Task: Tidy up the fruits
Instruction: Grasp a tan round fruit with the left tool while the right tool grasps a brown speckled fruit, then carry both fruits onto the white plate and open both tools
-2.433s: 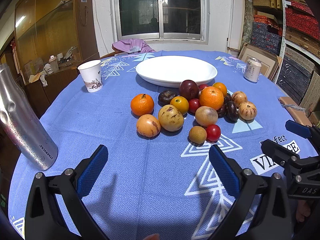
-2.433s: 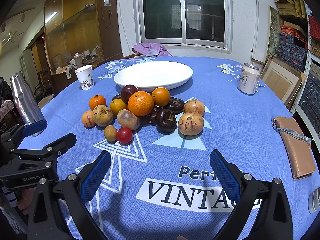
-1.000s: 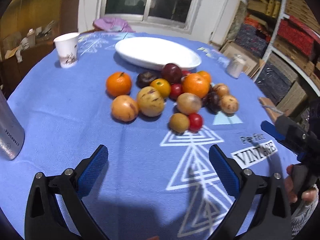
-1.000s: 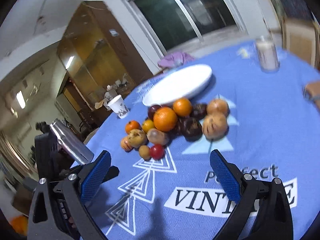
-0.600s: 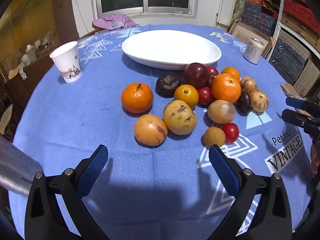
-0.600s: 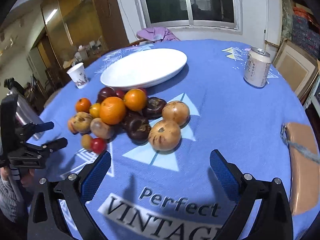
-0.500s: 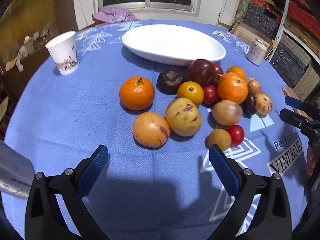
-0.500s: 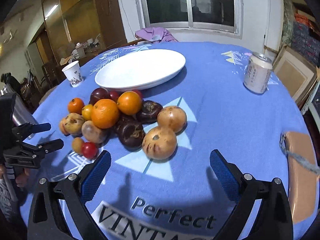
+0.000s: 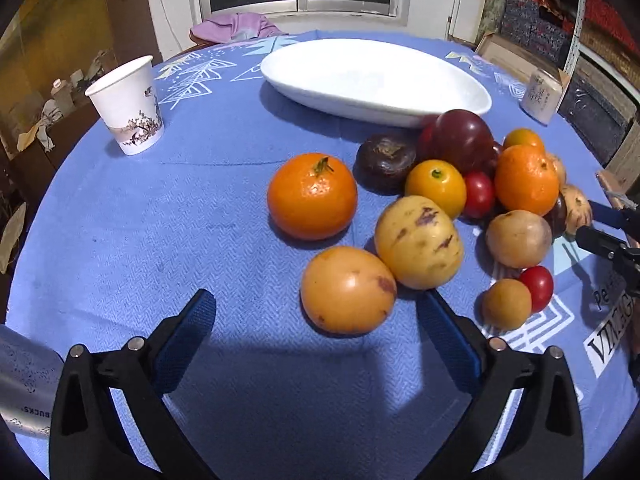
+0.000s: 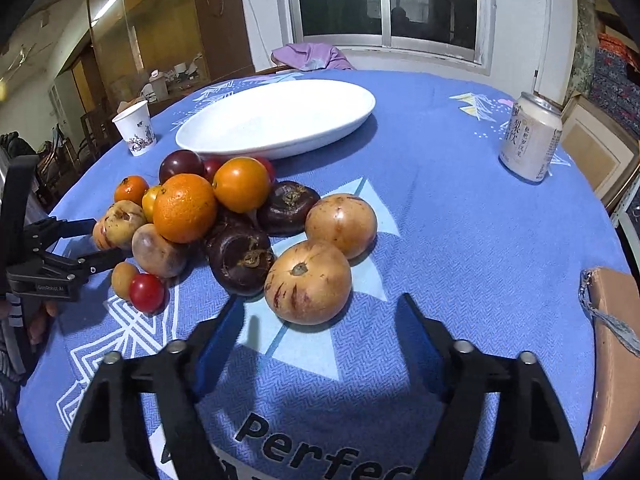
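Left wrist view. Black left gripper with blue pads point(image 9: 316, 320) standing wide, holding nothing; blue pads point(image 9: 185, 332) apart on both sides of bare blue patterned tablecloth point(image 9: 160, 232). Just ahead at 12 o'clock, near the right pad but not between the pads, a round orange-yellow fruit with brown marks point(image 9: 347, 290), touching a yellow speckled fruit point(image 9: 419, 242) at 1 o'clock. Beyond, an orange mandarin with green stem point(image 9: 312, 196), slightly apart from the heap. Free cloth at 9 to 11 o'clock up to a white paper cup with a printed picture point(image 9: 127, 106). White oval ceramic dish point(image 9: 376, 80), empty, at 12 o'clock behind the fruit heap. Silver metal bottle point(image 9: 24, 388) at the 8 o'clock edge.

Right wrist view. Black right gripper with blue pads point(image 10: 320, 328) closing, about half wide, pads not pressing on anything. Pale brown striped round fruit point(image 10: 308, 282) just ahead at 12 o'clock, not yet between the fingers. Dark purple fruit point(image 10: 240, 258) touching it at 10 o'clock. Open cloth at 1 to 3 o'clock; white drink can point(image 10: 530, 142) at 2 o'clock, tan pouch point(image 10: 612, 360) at 3 o'clock.
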Tool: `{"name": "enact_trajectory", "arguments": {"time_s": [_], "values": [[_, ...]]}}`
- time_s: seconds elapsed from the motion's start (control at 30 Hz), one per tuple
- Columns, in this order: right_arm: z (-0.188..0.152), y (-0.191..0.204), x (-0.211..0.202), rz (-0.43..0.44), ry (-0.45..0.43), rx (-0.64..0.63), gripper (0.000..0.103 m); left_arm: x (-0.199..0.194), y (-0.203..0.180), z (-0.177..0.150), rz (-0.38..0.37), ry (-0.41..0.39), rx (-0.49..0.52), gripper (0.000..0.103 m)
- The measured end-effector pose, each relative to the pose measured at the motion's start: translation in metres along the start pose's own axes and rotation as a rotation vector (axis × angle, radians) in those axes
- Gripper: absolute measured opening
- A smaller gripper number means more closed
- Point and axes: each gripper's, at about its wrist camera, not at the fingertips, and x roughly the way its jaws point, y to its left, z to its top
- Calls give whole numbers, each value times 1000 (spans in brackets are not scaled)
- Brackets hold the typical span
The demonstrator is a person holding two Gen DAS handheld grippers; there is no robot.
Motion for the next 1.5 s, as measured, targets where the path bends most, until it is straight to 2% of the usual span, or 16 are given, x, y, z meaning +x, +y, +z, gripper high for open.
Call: {"name": "enact_trajectory", "arguments": {"time_s": [0.1,0.17,0.27,0.37,0.47,0.53,0.57,0.7,0.73,0.77,0.8,0.87,1.13,1.3,1.4,1.5], "values": [[1,-2,2,28,5,15,59,1,0,2,7,-5,9,99],[1,2,2,40,4,3,50,-3,-3,2,44,-33,19,99],[1,6,3,51,9,-12,43,-11,-6,4,-30,-78,37,79],[1,5,3,60,9,-2,43,-4,-9,6,-59,-40,37,75],[1,4,3,66,7,4,43,-2,-11,6,-60,-37,40,77],[0,4,3,70,7,8,43,2,-15,6,-66,-21,60,88],[1,3,3,72,8,10,43,6,-17,6,-52,-1,75,99],[0,2,3,75,9,14,42,5,-17,5,-51,-4,71,99],[0,2,3,77,8,16,42,3,-15,5,-21,-13,58,99],[0,1,3,78,8,18,42,-1,-12,5,9,-32,32,90],[0,1,3,80,8,21,42,-5,-7,4,-24,-52,9,64],[0,0,3,82,8,24,42,-9,-2,2,-30,-67,-20,42],[-3,-2,-3,105,-8,40,41,-31,-9,-9,-68,-128,-11,41],[-4,11,-26,75,-110,-21,41,-61,-17,-9,-102,-218,-16,41],[10,10,-34,81,-128,-8,41,-74,-25,16,-136,-234,-11,41],[49,2,-48,112,-169,39,41,-82,-33,60,-133,-273,5,41]]}}
